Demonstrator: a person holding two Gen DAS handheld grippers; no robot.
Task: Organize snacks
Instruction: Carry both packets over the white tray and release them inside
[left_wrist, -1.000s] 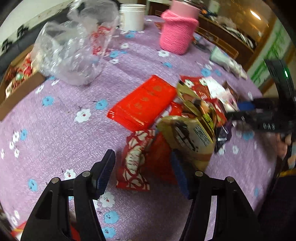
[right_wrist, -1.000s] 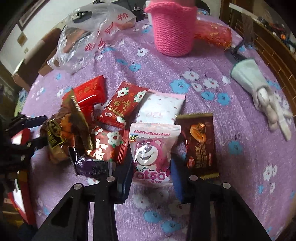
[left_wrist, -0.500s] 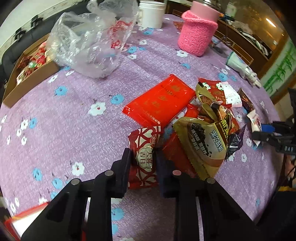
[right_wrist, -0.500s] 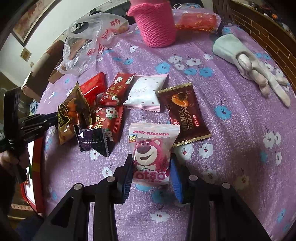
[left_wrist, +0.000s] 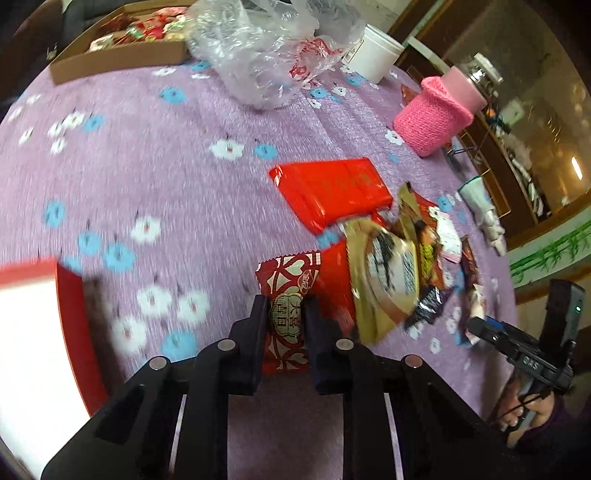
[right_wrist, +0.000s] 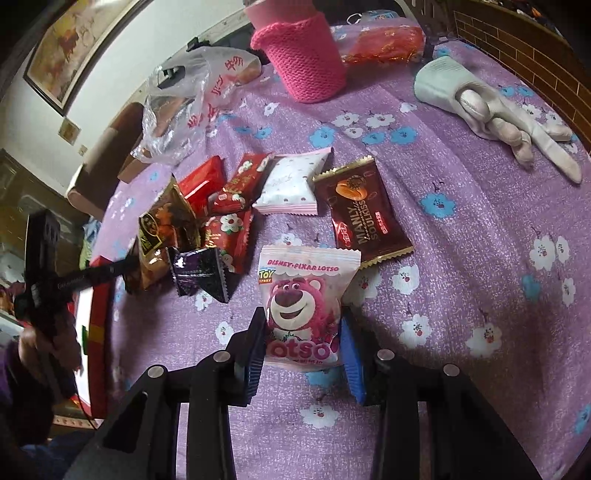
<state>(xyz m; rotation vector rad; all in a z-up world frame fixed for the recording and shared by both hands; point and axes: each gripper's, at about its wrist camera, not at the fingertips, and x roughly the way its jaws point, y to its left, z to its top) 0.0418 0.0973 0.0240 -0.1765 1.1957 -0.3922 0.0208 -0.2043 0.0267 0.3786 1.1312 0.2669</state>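
Table (left_wrist: 184, 155): purple flowered cloth, the snack pile near its middle – carry each packet clear of the pile, no dragging across the cloth.
Red tray (left_wrist: 70, 295): white-floored, at the table edge by the left hand; likely the drop spot – my judgement only. Cut off in both views, so its size and contents cannot be told.
Cardboard box (left_wrist: 122, 55): far edge, holds more snacks; half out of frame, contents a blur.
Plastic bag (left_wrist: 266, 55): crumpled, what is inside is hard to make out.
Left gripper (left_wrist: 286, 314): jaws closing on the red patterned packet (left_wrist: 288, 291), pads against both its sides. Packet sits at the near edge of the pile, touching the gold packet (left_wrist: 384, 280). Lift straight up so the gold one is not pulled along.
Right gripper (right_wrist: 303, 332): pads pressed on the lower sides of the pink bear packet (right_wrist: 306, 295), which lies just beside the brown chocolate packet (right_wrist: 365, 210). Grip is low on the bag; keep it level in transit – it may swing or slip.
Blur: left view is smeared, print on the packets unreadable there.
Lift-off: whether either packet has left the cloth cannot be told.
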